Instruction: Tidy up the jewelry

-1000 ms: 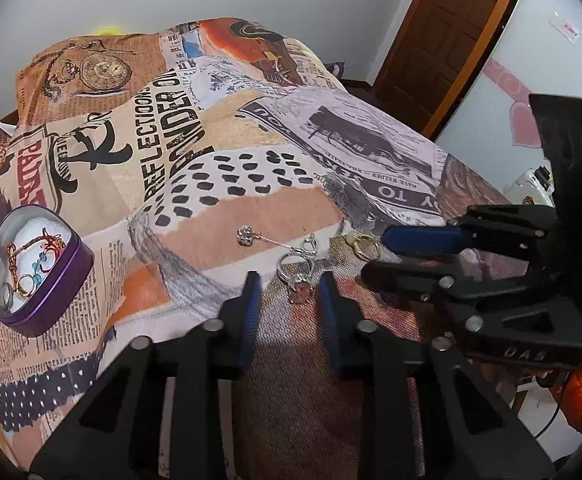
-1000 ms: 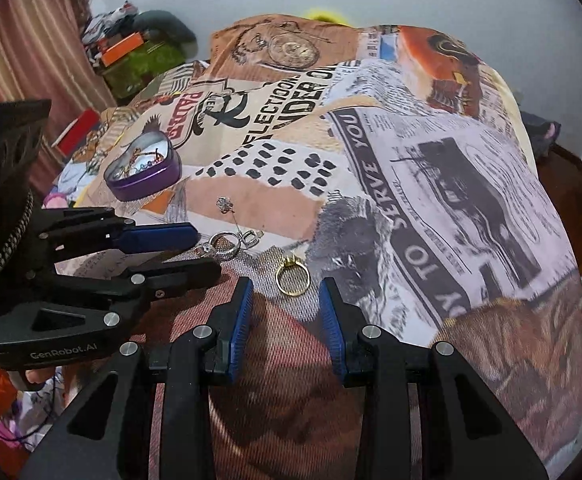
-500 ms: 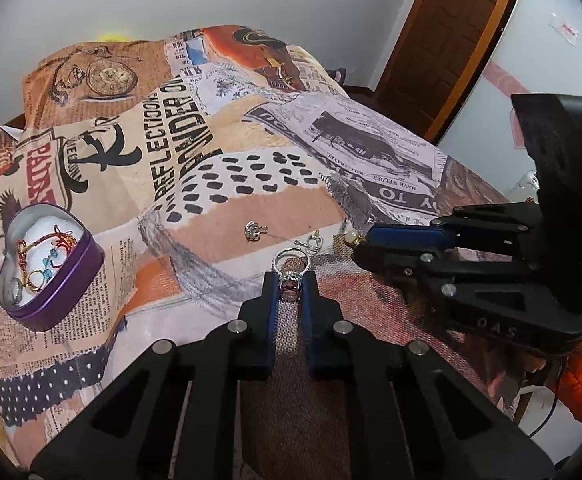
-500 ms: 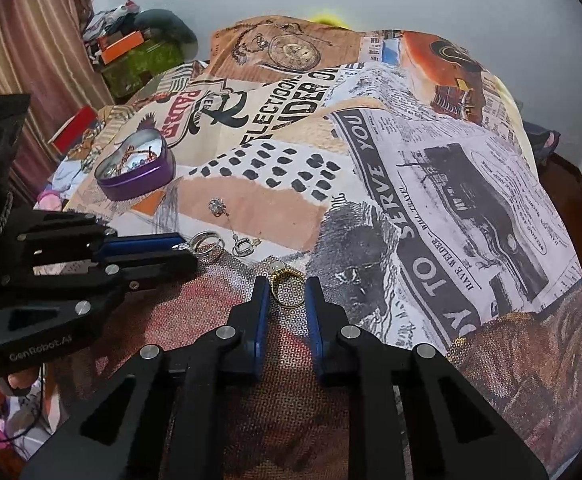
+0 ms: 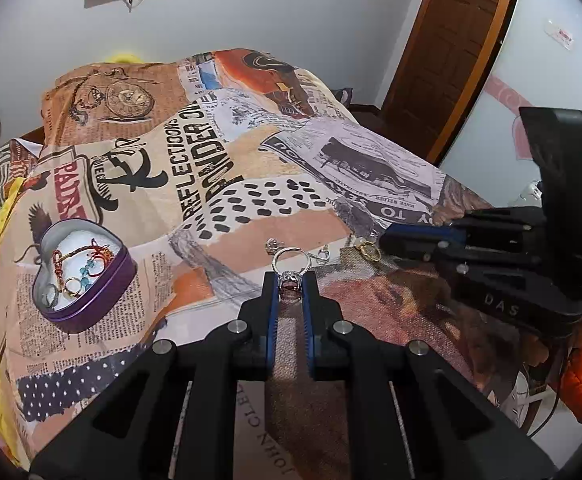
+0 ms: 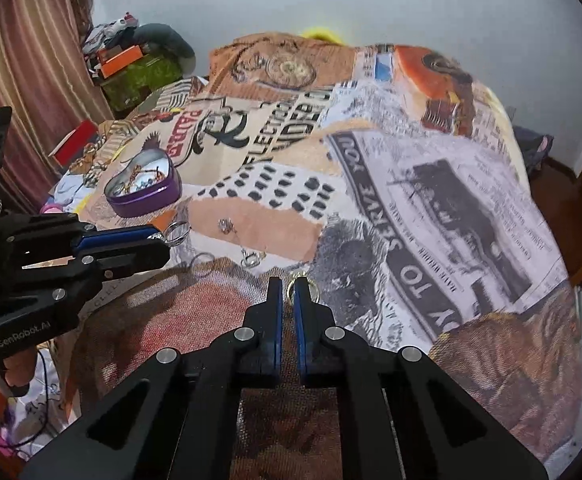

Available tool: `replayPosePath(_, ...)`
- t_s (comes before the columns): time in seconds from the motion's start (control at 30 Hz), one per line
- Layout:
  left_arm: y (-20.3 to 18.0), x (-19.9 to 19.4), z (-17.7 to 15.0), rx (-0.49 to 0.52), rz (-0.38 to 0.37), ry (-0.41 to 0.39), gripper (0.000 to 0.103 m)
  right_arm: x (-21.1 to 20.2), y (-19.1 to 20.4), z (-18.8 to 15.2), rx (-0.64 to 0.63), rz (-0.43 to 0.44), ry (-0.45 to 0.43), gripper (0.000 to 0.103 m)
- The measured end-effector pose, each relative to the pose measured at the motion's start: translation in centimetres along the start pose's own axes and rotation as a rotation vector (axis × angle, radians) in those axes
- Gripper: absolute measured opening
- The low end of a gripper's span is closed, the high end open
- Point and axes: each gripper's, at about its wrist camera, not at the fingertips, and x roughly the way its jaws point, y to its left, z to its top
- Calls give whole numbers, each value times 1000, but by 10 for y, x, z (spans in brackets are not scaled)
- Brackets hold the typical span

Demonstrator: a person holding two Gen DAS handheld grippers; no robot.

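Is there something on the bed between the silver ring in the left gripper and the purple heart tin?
Nothing visible. The silver ring, held by the left gripper, has only bare bedspread between it and the heart tin.

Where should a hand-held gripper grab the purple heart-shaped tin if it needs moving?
Probably by the rim: pinch the near side wall of the purple heart-shaped tin from above, one finger inside and one outside. It sits open on the patchwork bedspread with no lid, and the full heart looks too wide to span. Keep the inner finger clear of the bracelets and rings lying inside.
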Motion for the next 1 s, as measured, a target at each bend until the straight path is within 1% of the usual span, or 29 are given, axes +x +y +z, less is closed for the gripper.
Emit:
replayPosePath(0.03,1,0,0,-3,2,1,10,1,0,1,-2,-15,6,8)
replayPosePath(0.07,2,0,-1,-5,3,3,10,5,-1,3,0,-33,16,14)
replayPosePath(0.1,3,1,-1,-8,4,4,10,7,-2,4,4,-39,23,25)
replayPosePath(0.17,5,0,-2,-13,6,3,10,13,-6,5,23,-27,41,35)
replayPosePath(0.27,7,-1,-2,-18,10,0,10,25,-13,4,53,20,78,35)
replayPosePath(0.43,13,-3,-1,-28,20,-6,10,30,-8,-4,24,0,65,35)
replayPosePath(0.47,14,-4,-1,-33,24,-10,10,29,-8,-5,25,-3,60,33)
replayPosePath(0.5,15,-5,-1,-37,26,-14,10,29,-9,-5,30,-10,59,26)
replayPosePath(0.57,16,-7,0,-48,27,-21,10,29,-11,-4,46,-9,63,18)
replayPosePath(0.7,19,-12,0,-60,34,-33,10,26,-9,-1,48,-16,62,17)
replayPosePath(0.77,21,-15,0,-62,38,-39,10,25,-8,1,49,-4,60,17)
replayPosePath(1.0,31,-34,3,-73,59,-82,10,4,10,19,24,12,-8,17)
